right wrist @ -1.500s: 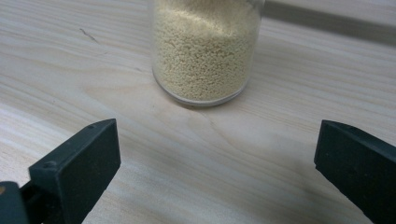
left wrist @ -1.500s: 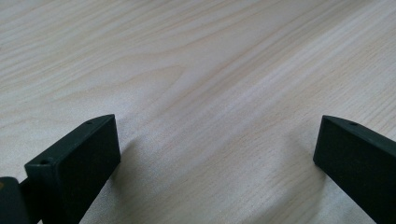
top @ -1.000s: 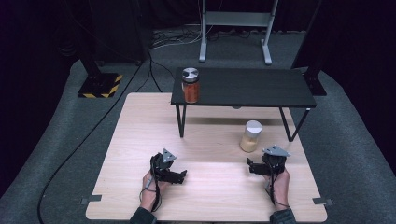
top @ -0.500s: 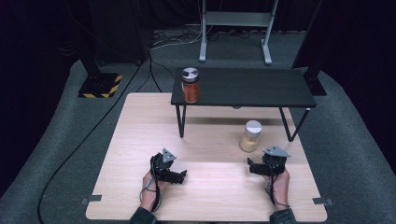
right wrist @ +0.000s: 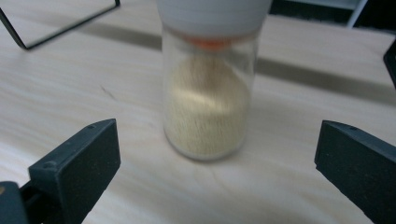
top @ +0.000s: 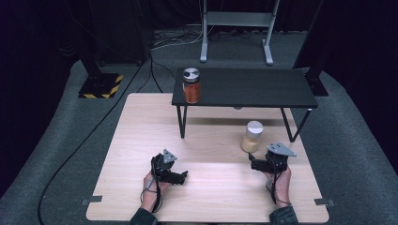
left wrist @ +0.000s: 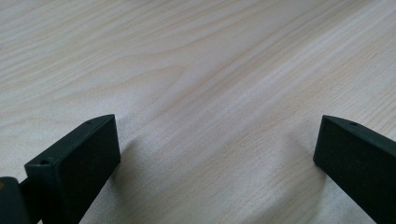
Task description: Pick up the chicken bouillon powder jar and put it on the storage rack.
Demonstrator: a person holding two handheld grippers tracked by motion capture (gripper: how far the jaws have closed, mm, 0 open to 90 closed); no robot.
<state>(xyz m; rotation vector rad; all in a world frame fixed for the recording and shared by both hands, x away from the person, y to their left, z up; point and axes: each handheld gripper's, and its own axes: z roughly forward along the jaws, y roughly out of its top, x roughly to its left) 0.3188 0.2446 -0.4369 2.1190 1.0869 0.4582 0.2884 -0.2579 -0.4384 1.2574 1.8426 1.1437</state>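
2 grippers spread: right gripper [right wrist: 217,175] faces pale jar [right wrist: 208,88], unobstructed; orange jar [top: 191,86] on black shelf [top: 263,89].

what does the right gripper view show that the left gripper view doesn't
The right gripper view alone has the jar of pale grains, upright on the wood with a white lid, centred ahead of the open right gripper, plus a thin black leg of the low shelf at top left. The left gripper view alone has bare wood grain ahead of the open left gripper, with nothing between its jaws. Both share the light wooden table and two black jaws spread wide apart.
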